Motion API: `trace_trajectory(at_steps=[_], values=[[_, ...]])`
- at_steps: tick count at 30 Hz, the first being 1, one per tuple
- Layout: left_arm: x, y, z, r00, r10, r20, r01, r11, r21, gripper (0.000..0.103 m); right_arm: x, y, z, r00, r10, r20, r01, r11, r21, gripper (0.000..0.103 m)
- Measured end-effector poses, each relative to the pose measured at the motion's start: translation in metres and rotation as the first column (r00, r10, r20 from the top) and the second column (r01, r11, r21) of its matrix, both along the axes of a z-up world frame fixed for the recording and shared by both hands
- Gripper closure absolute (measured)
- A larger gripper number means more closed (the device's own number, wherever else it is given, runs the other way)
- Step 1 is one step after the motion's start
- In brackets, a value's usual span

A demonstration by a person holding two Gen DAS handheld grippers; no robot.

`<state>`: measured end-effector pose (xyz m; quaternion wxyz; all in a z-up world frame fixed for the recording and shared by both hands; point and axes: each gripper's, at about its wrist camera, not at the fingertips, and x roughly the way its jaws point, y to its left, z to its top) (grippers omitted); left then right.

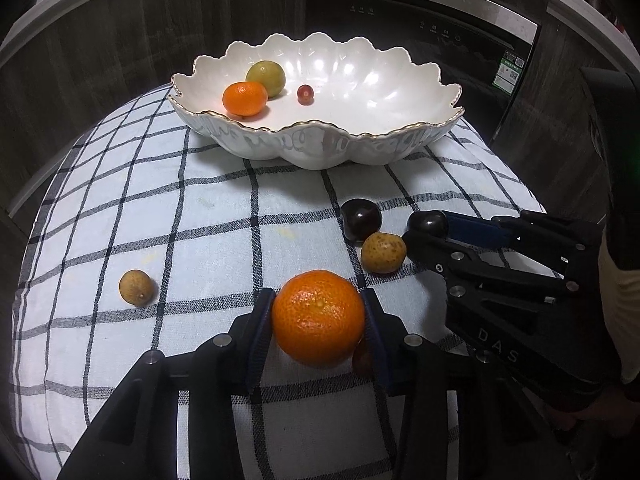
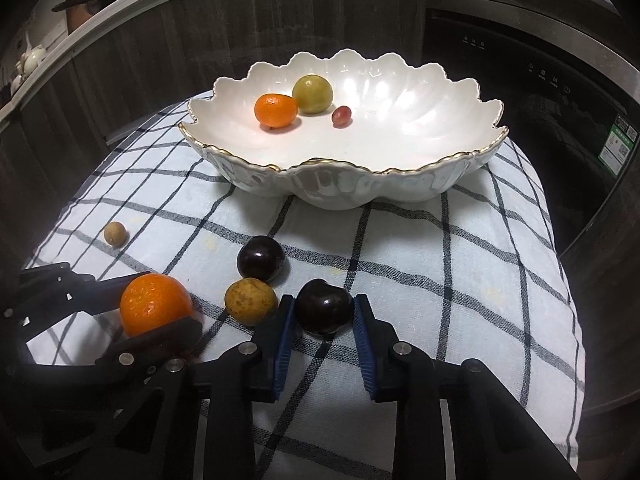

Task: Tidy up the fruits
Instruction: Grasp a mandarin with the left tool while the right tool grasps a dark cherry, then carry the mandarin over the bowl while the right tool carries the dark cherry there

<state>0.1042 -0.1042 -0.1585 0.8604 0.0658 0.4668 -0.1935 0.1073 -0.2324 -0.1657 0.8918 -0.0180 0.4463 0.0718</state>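
Observation:
On the checked cloth [image 1: 200,220], my left gripper [image 1: 317,297] is shut on an orange mandarin [image 1: 318,320], its blue pads pressing both sides. To its right, my right gripper [image 2: 323,302] is shut on a dark cherry [image 2: 324,307] that rests on the cloth. Loose fruit lies between and beyond them: another dark cherry [image 2: 261,258], a speckled brown fruit [image 2: 251,301] and a small brown one [image 2: 115,233] at the left. The white scalloped bowl [image 2: 340,165] behind holds a mandarin [image 2: 276,110], a green fruit [image 2: 313,94] and a red grape [image 2: 341,115].
The cloth covers a rounded surface that drops away on all sides. Dark wooden cabinet fronts stand behind, and a black appliance [image 1: 440,28] stands at the back right. A small reddish thing [image 1: 361,358] is half hidden behind my left gripper's right finger.

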Motion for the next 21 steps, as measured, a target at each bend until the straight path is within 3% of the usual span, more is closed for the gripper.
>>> trace_trajectory(at_steps=[21], values=[[-0.002, 0.004, 0.02, 0.999, 0.026, 0.042, -0.026, 1.0, 0.014, 0.062, -0.007, -0.005, 0.021, 0.999, -0.019, 0.038, 0.019, 1.0, 0.012, 0.073]])
